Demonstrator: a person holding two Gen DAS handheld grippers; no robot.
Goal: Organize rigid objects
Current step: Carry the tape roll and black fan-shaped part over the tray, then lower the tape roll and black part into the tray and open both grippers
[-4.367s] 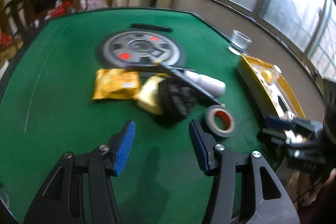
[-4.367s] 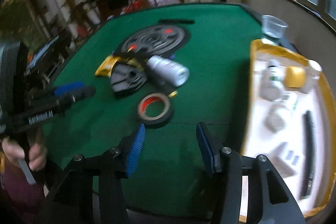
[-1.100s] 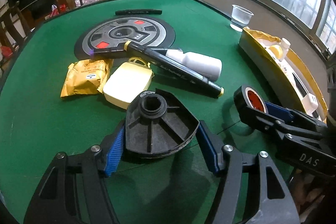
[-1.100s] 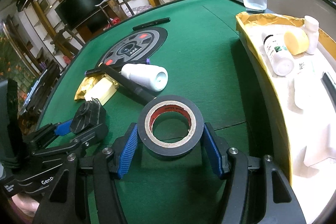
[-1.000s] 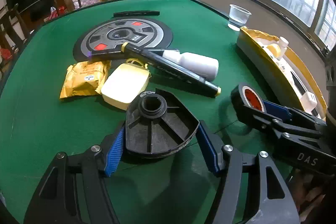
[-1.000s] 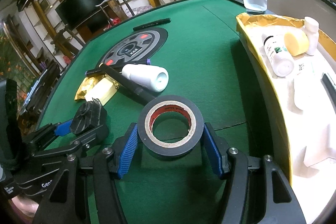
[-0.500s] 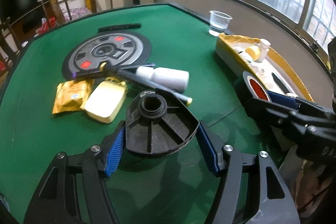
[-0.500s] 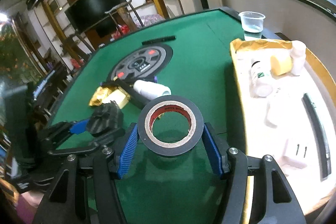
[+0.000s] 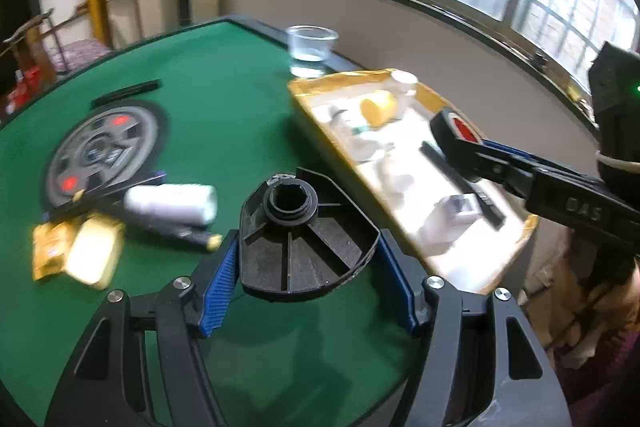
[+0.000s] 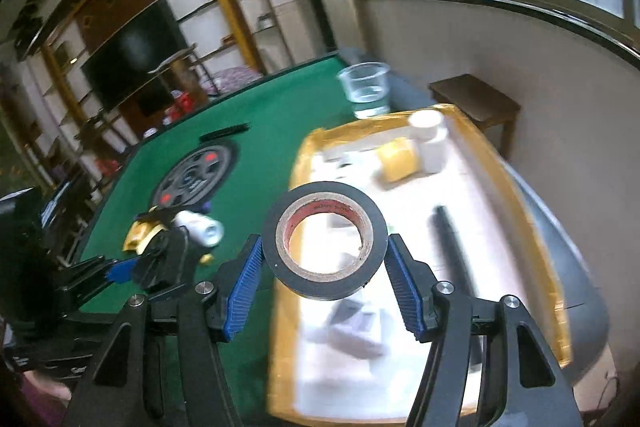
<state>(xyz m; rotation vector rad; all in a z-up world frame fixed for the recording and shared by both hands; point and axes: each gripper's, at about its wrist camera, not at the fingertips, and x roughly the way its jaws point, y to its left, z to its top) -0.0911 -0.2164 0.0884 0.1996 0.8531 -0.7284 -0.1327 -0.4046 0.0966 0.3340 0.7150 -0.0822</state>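
1. Rigid clutter is lying toward the left side of the green table [image 9: 224, 99]: a yellow packet [image 9: 46, 247] and a pale yellow box [image 9: 94, 251] are sitting near the left edge, with a white bottle [image 9: 172, 203] and a dark marker [image 9: 176, 233] just beside them, and a round grey disc [image 9: 104, 151] further back.
2. Left gripper [image 9: 308, 267] is pinching a black ribbed plastic part [image 9: 304, 247] between its blue pads, holding it clear of the felt near the table's front edge.
3. Right gripper [image 10: 324, 267] is clamping a roll of black tape [image 10: 326, 239] across its outer wall, hanging over the near left part of the yellow-rimmed tray [image 10: 516, 195].
4. That tray is sitting at the table's right edge, already holding a small bottle, a yellow roll [image 10: 398, 157] and a black bar [image 10: 452, 243] (much of it is blurred).
5. Risks, as I judge them: the tape, being released from this height, could roll off or knock the items below; the wide black part is being held only at its edges, so a tilt could slip it free.
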